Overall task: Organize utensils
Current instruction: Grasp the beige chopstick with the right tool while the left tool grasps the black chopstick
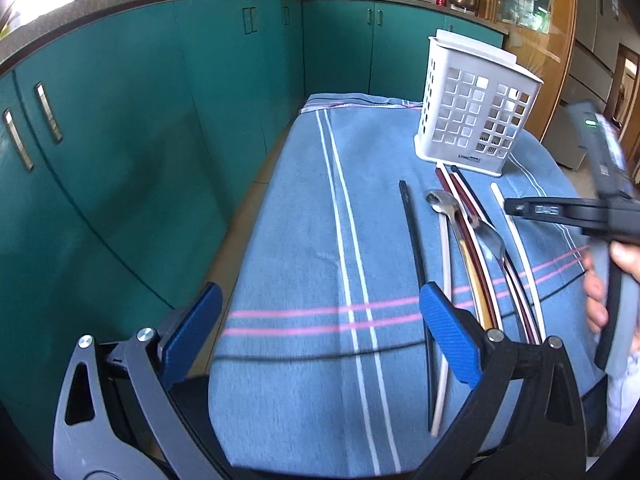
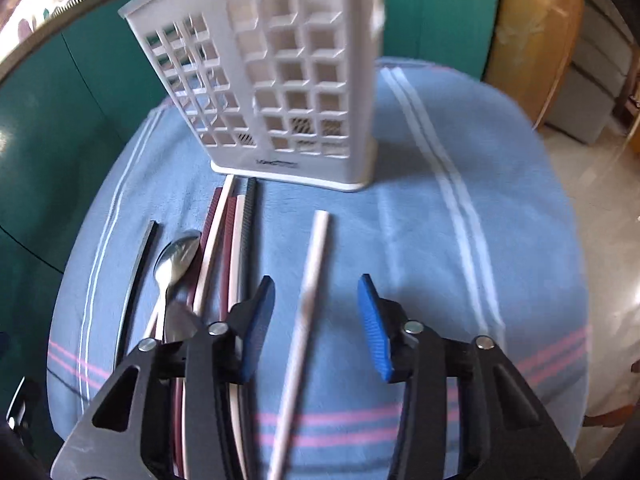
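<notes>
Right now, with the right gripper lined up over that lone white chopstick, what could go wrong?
1. The white chopstick lies flat on the cloth, so the right gripper, open and straddling it, may pinch fabric too.
2. It is thin and smooth; it could slip out sideways.
3. The white basket stands just beyond the chopstick's tip; a careless lift could knock it.

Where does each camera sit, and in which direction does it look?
Left wrist: sits on the left gripper, looks down along the blue cloth toward teal cabinets; its open fingers, a hand and the right gripper show.
Right wrist: sits on the right gripper, looks down at a lone white chopstick lying between its open fingers, which do not touch it.
Shared: white basket, spoon, chopsticks, cloth.
</notes>
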A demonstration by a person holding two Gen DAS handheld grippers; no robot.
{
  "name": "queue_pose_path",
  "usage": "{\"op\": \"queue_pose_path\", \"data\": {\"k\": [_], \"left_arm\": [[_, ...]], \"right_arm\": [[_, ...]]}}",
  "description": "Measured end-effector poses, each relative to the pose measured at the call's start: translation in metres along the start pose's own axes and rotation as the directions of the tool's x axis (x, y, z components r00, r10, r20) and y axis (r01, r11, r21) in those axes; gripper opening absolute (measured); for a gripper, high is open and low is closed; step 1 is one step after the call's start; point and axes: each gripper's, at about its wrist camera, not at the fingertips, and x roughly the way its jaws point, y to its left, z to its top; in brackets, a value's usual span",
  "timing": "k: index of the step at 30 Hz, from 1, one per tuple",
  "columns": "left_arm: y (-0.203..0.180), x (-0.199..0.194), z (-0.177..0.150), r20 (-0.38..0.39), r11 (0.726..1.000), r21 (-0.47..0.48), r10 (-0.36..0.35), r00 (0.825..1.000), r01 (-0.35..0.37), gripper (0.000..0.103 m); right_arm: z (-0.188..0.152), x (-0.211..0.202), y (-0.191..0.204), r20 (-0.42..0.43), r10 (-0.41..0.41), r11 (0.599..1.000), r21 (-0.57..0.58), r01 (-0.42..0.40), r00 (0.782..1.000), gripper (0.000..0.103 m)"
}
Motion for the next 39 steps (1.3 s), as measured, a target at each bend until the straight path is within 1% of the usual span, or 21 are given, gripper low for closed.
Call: {"op": "queue_pose_path", "data": {"k": [1, 3, 4, 5, 6, 8, 9, 11, 12, 13, 14, 16, 18, 20, 22, 25, 28, 30, 32, 35, 39], "left_arm": [[-0.002, 0.004, 0.007, -0.006, 1.000, 0.018, -0.007, 1.000, 0.007, 0.098], [-0.005, 0.008, 0.021, -0.002, 0.999, 0.043, -0.027, 1.000, 0.028, 0.098], [-0.007, 0.013, 0.030, -0.002, 0.998, 0.054, -0.039, 0.999, 0.039, 0.098], [-0.010, 0.017, 0.037, -0.008, 0.997, 0.063, -0.052, 0.999, 0.052, 0.098], [-0.015, 0.025, 0.046, -0.026, 0.994, 0.074, -0.081, 0.996, 0.082, 0.098], [-0.021, 0.041, 0.061, -0.066, 0.986, 0.081, -0.139, 0.988, 0.144, 0.093], [-0.026, 0.054, 0.069, -0.110, 0.979, 0.078, -0.180, 0.978, 0.189, 0.090], [-0.035, 0.080, 0.081, -0.197, 0.970, 0.071, -0.215, 0.956, 0.233, 0.075], [-0.038, 0.089, 0.085, -0.229, 0.968, 0.068, -0.222, 0.948, 0.243, 0.073], [-0.042, 0.100, 0.089, -0.260, 0.965, 0.060, -0.231, 0.938, 0.254, 0.067], [-0.045, 0.113, 0.095, -0.299, 0.963, 0.047, -0.238, 0.924, 0.264, 0.063], [-0.051, 0.129, 0.101, -0.347, 0.963, 0.032, -0.241, 0.906, 0.269, 0.061], [-0.057, 0.142, 0.107, -0.387, 0.965, 0.037, -0.225, 0.894, 0.259, 0.056], [-0.064, 0.153, 0.109, -0.427, 0.969, 0.071, -0.184, 0.885, 0.235, 0.045], [-0.072, 0.160, 0.113, -0.447, 0.971, 0.119, -0.135, 0.885, 0.208, 0.045], [-0.080, 0.166, 0.118, -0.473, 0.970, 0.154, -0.097, 0.876, 0.190, 0.050], [-0.084, 0.170, 0.118, -0.489, 0.967, 0.186, -0.063, 0.870, 0.174, 0.052], [-0.085, 0.172, 0.119, -0.508, 0.967, 0.186, -0.056, 0.859, 0.173, 0.052], [-0.087, 0.173, 0.124, -0.523, 0.966, 0.189, -0.053, 0.850, 0.176, 0.052], [-0.087, 0.173, 0.121, -0.526, 0.965, 0.194, -0.048, 0.849, 0.175, 0.052], [-0.092, 0.179, 0.128, -0.525, 0.967, 0.189, -0.046, 0.850, 0.169, 0.051]], "right_arm": [[0.003, 0.006, 0.002, -0.016, -0.003, 1.000, -0.011, 0.003, 1.000, 0.041], [0.006, 0.012, 0.005, -0.031, -0.048, 0.998, -0.038, 0.047, 0.998, 0.029], [0.005, 0.011, 0.004, -0.038, -0.056, 0.998, -0.044, 0.054, 0.998, 0.016], [0.006, 0.010, 0.001, -0.047, -0.041, 0.998, -0.039, 0.039, 0.998, 0.009], [0.004, 0.008, -0.004, -0.057, -0.021, 1.000, -0.023, 0.020, 0.998, 0.009], [-0.002, 0.000, -0.018, -0.062, -0.029, 1.000, -0.010, 0.028, 0.998, 0.008], [-0.005, -0.003, -0.024, -0.063, -0.037, 0.999, -0.007, 0.036, 0.997, 0.007], [-0.010, -0.010, -0.038, -0.065, -0.047, 0.999, 0.007, 0.048, 0.997, 0.007], [-0.013, -0.013, -0.045, -0.070, -0.051, 0.999, 0.012, 0.052, 0.996, 0.007], [-0.015, -0.015, -0.049, -0.072, -0.050, 0.999, 0.015, 0.051, 0.996, 0.007], [-0.016, -0.017, -0.052, -0.074, -0.049, 0.999, 0.018, 0.051, 0.996, 0.008], [-0.019, -0.016, -0.055, -0.074, -0.055, 0.998, 0.019, 0.056, 0.996, 0.013], [-0.020, -0.017, -0.055, -0.070, -0.057, 0.998, 0.018, 0.059, 0.996, 0.016], [-0.022, -0.019, -0.057, -0.071, -0.059, 0.998, 0.012, 0.060, 0.996, 0.017], [-0.019, -0.016, -0.060, -0.079, -0.062, 0.998, 0.002, 0.062, 0.995, 0.018], [-0.010, -0.010, -0.056, -0.098, -0.068, 0.998, -0.012, 0.067, 0.993, 0.026], [0.003, -0.002, -0.053, -0.120, -0.090, 0.995, -0.048, 0.085, 0.989, 0.027], [0.015, 0.010, -0.042, -0.139, -0.096, 0.994, -0.065, 0.088, 0.986, 0.027], [0.027, 0.018, -0.040, -0.166, -0.080, 0.995, -0.064, 0.070, 0.983, 0.027], [0.040, 0.026, -0.042, -0.201, -0.078, 0.995, -0.083, 0.062, 0.976, 0.027], [0.055, 0.035, -0.042, -0.252, -0.083, 0.992, -0.110, 0.057, 0.964, 0.026]]}}
